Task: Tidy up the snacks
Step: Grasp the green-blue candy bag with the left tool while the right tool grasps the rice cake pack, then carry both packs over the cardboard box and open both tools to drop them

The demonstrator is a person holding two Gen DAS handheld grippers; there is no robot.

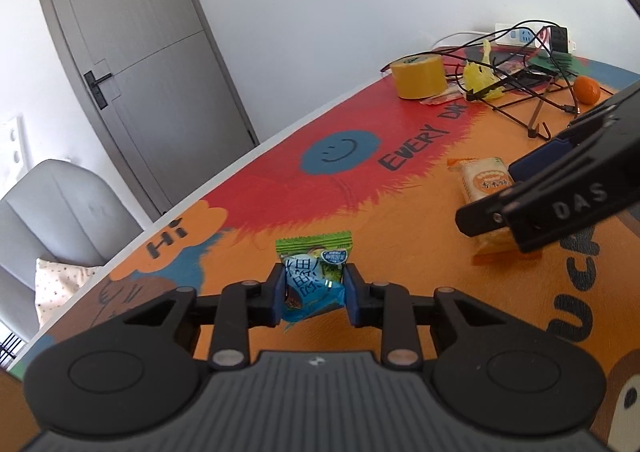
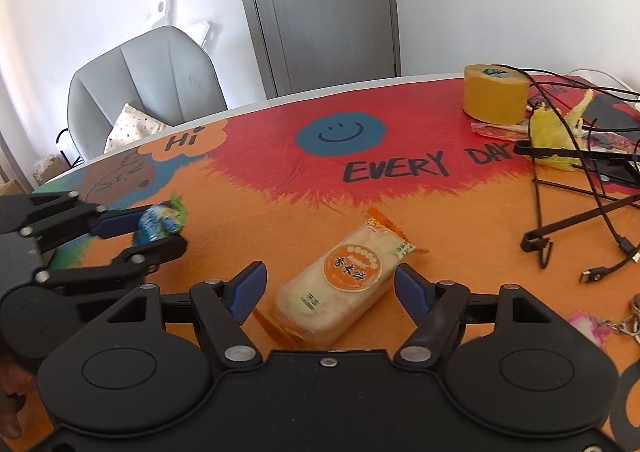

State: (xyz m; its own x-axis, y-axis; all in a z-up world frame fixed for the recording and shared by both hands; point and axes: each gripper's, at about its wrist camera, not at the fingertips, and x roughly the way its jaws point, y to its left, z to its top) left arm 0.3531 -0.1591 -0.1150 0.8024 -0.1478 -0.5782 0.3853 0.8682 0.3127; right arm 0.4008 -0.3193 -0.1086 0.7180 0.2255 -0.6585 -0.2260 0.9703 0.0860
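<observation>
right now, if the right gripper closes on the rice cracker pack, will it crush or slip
The rice cracker pack lies flat between the open right gripper pads, untouched. Its glossy film looks slippery, so it may slide unless squeezed squarely. The contents look like stacked crackers: probably light, fairly stiff, and brittle under a hard squeeze. The crimped ends would likely flop.

Two handheld grippers of matte black plastic. The left gripper, at the lower centre of its own view, has a ribbed grey top plate, two round black hubs, silver pivot screws and blue-padded fingers. The right gripper looks the same; seen from the left view, its side reads "DAS" in pale letters.
</observation>
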